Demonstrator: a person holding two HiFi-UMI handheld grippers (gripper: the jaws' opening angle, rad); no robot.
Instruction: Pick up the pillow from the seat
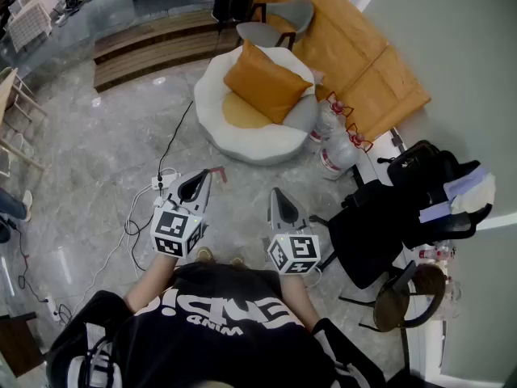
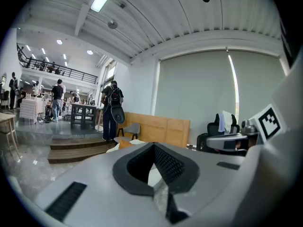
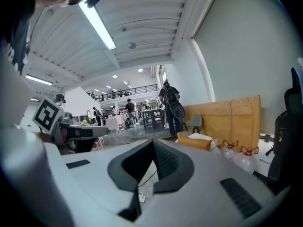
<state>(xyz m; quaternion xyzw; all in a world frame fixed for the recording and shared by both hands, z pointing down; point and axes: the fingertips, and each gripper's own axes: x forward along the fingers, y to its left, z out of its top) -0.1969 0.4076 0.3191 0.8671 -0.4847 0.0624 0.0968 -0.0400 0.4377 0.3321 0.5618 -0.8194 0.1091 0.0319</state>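
Black T-shirt point(image 1: 218, 330) filling foreground; left gripper point(image 1: 203, 183), right gripper point(image 1: 277, 196) hovering pressed together, empty, well apart from orange pillow point(image 1: 266, 83) on white seat point(image 1: 242, 148). Risk: unopened jaws shoving pillow off.

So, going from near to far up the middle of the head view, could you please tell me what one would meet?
right gripper → white round seat → orange pillow → grey chair
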